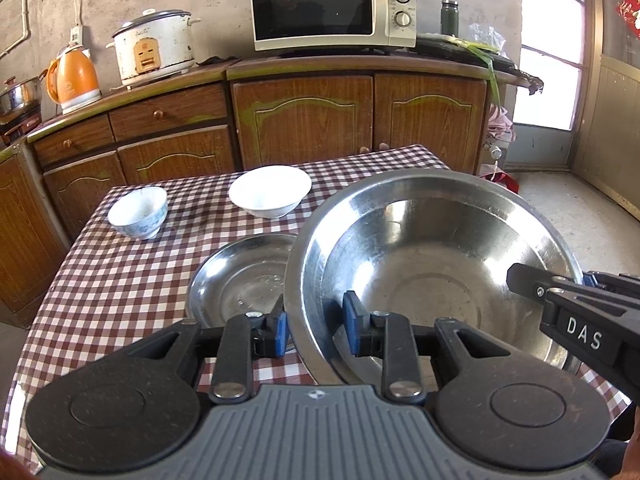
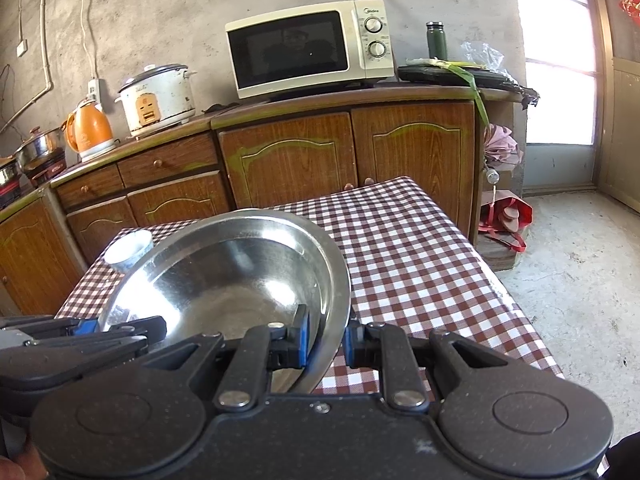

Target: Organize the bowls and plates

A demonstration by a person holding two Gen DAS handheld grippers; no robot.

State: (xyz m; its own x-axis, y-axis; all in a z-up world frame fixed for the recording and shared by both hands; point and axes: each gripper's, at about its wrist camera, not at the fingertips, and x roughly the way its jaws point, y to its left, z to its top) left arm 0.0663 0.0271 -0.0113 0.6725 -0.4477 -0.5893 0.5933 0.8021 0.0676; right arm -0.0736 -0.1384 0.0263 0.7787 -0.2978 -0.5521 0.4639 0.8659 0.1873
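A large steel bowl (image 1: 432, 264) hangs tilted over the checked table, held by its rim from both sides. My left gripper (image 1: 316, 326) is shut on its left rim, and my right gripper (image 1: 520, 276) comes in from the right edge onto the far rim. In the right wrist view my right gripper (image 2: 326, 338) is shut on the large steel bowl (image 2: 240, 280), with the left gripper (image 2: 132, 328) at its other side. A smaller steel basin (image 1: 240, 280) lies on the table, partly under the big bowl. Behind stand a white bowl (image 1: 270, 192) and a small blue-patterned bowl (image 1: 138, 212).
The red-checked tablecloth (image 2: 420, 272) covers the table, whose right edge drops to a concrete floor. Behind it runs a wooden cabinet (image 1: 304, 120) with a microwave (image 1: 332, 8), a rice cooker (image 1: 154, 48) and an orange kettle (image 1: 74, 80) on top.
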